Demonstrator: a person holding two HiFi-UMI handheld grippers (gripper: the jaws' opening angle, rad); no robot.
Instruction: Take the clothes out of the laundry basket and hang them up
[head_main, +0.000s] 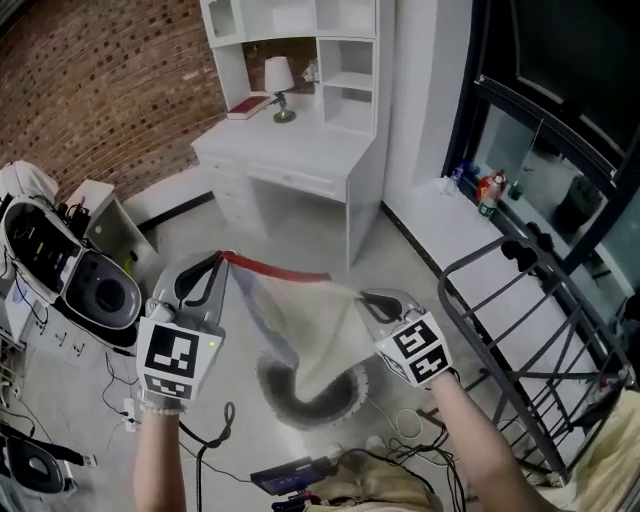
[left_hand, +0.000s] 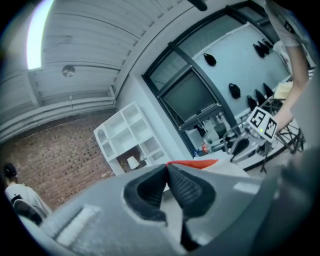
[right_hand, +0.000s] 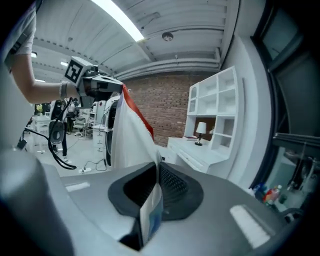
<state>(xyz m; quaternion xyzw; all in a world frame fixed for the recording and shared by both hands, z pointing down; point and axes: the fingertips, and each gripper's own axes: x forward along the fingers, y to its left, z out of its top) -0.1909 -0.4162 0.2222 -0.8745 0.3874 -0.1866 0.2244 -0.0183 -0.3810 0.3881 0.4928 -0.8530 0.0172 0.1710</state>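
Left hand-held gripper (head_main: 222, 260) and right hand-held gripper (head_main: 365, 298) each pinch shut on the white garment (head_main: 310, 335), which is stretched mid-frame above the laundry basket (head_main: 272, 385). Best to hold that red-trimmed edge taut and carry it level toward the drying rack (head_main: 478, 252) at right.

Two bare forearms reach forward from the bottom edge of the head view, level with each other, each hand holding a gripper. The left gripper (head_main: 221, 260) has its jaws pressed together on the red edge of a pale garment (head_main: 312, 335). The right gripper (head_main: 366, 299) (tilted slightly downward) is clamped on the garment's opposite edge.
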